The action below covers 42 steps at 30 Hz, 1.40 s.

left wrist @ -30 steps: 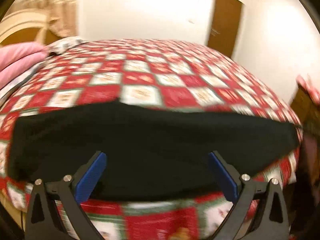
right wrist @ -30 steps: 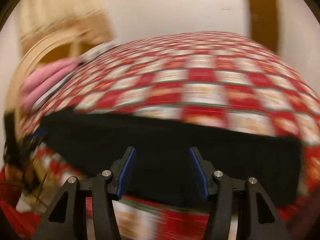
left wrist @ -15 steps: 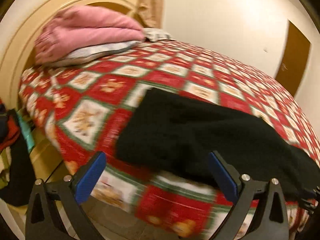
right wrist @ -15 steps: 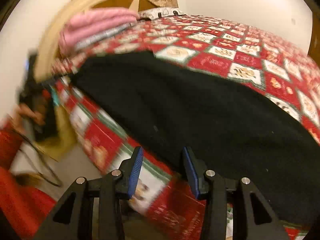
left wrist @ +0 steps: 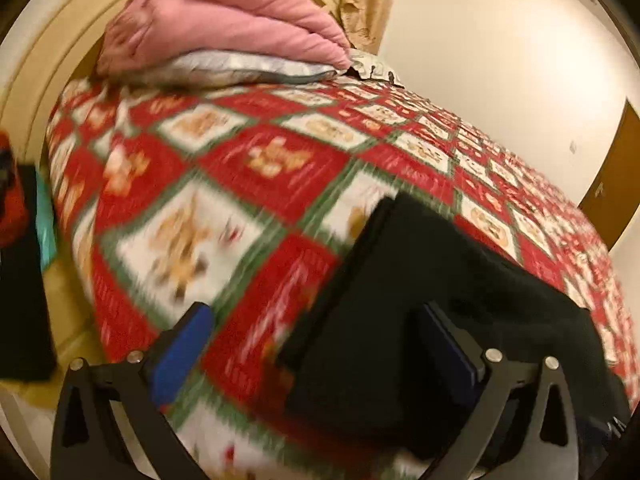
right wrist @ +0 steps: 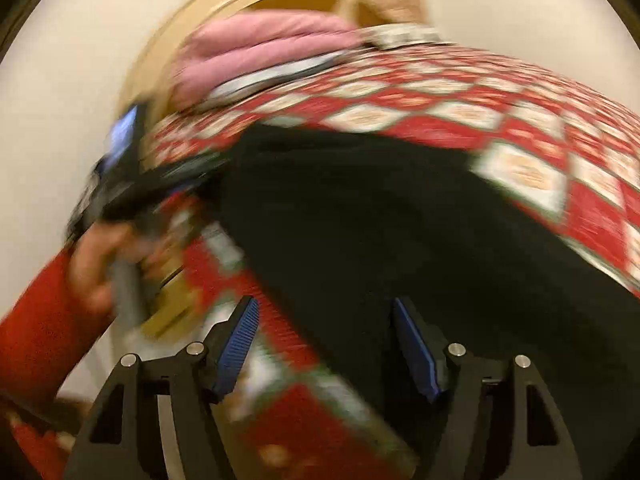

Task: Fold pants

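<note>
The black pants (left wrist: 432, 304) lie flat in a long folded strip along the near edge of the bed, on the red, white and green checked quilt (left wrist: 248, 168). My left gripper (left wrist: 316, 344) is open and empty, just in front of the strip's left end. My right gripper (right wrist: 324, 344) is open and empty over the near edge of the pants (right wrist: 400, 240). The left gripper and the hand holding it show blurred at the left of the right wrist view (right wrist: 120, 200).
A pink blanket (left wrist: 224, 16) and a grey pillow (left wrist: 240, 70) are stacked at the head of the bed against a cream arched headboard (left wrist: 48, 40). A brown door (left wrist: 616, 184) is in the far wall. Dark and red clothes (left wrist: 16, 240) hang beside the bed at left.
Both grippers have swung left along the bed towards the headboard end of the pants. The right gripper's jaws have opened wider. The pants have not moved.
</note>
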Tool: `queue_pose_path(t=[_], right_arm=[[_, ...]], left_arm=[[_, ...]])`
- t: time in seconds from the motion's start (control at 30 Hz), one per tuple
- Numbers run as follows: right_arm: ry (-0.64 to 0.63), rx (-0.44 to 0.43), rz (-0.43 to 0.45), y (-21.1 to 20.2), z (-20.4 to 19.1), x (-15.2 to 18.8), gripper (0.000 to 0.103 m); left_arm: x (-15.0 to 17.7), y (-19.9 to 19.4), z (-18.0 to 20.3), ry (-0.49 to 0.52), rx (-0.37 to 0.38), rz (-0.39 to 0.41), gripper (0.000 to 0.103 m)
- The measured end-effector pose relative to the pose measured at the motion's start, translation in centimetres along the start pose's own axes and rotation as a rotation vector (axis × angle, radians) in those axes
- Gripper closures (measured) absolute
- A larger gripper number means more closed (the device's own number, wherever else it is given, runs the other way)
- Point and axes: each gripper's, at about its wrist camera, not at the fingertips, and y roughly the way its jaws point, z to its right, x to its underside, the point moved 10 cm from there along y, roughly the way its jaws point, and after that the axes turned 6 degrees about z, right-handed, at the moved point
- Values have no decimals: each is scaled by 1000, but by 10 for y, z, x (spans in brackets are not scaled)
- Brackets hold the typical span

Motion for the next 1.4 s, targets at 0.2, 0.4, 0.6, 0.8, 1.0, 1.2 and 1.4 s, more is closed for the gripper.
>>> queue_pose_path(t=[0.2, 0.4, 0.6, 0.8, 1.0, 1.2, 1.4], right_arm=[[53, -83, 53, -14, -10, -23, 32], [59, -66, 110, -2, -8, -53, 34], [11, -95, 29, 51, -32, -50, 63], [10, -118, 28, 62, -39, -46, 60], [133, -99, 128, -11, -9, -53, 53], [268, 153, 221, -109, 89, -13, 51], [557, 638, 307, -276, 245, 83, 51]], left_arm=[[-51, 31, 7, 191, -91, 76, 0], [-94, 9, 1, 304, -137, 119, 8], [-84, -34, -2, 201, -17, 123, 8], [-17, -13, 27, 305, -7, 23, 8], [-15, 16, 26, 326, 46, 30, 0], [-26, 8, 32, 455, 8, -9, 0], [-38, -34, 45, 247, 57, 28, 1]])
